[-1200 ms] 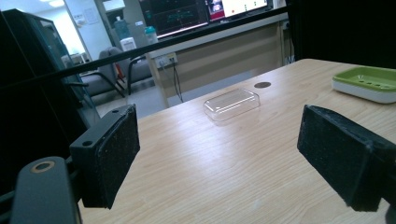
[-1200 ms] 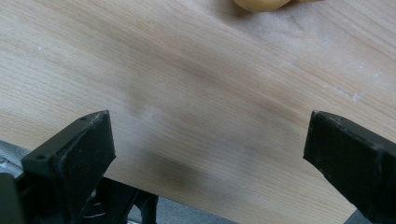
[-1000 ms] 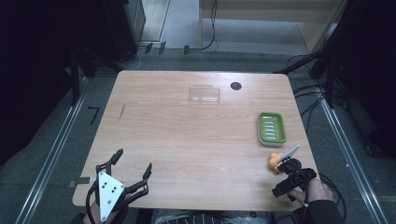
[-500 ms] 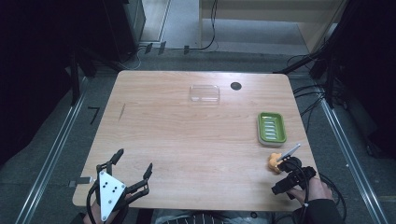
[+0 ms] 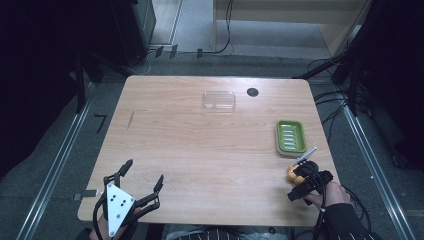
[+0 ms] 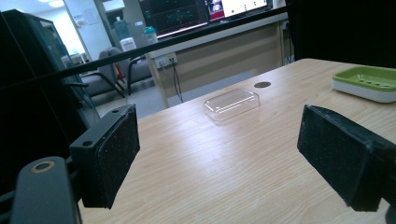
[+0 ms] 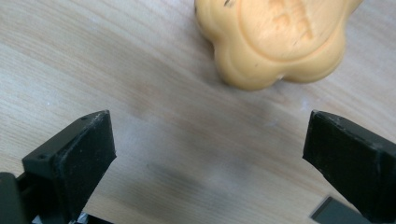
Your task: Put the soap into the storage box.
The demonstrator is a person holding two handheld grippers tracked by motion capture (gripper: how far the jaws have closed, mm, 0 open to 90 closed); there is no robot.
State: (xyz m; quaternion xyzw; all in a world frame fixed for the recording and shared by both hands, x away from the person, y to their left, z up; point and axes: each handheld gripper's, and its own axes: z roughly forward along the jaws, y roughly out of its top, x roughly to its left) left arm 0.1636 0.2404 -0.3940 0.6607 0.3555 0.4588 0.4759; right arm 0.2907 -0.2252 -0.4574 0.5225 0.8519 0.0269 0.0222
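While both jaws stand spread, the right hand-held gripper [image 5: 301, 176] hovers low just behind one orange flower-shaped piece [image 7: 275, 39], perhaps soap; the left hand-held gripper [image 5: 142, 179] gapes empty at the desk's [image 5: 200, 150] near corner; beyond lie one green dish [image 5: 291, 136], one clear lid [image 5: 219, 100]; dim room around.

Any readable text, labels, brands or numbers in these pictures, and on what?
None can be read.
Embossed marks on the yellow soap: cut off and too faint to read.
Lit monitors behind the table: content too small and blurred.
Paper on the far wall: blurred.
Green soap dish and clear lid: no marking visible.
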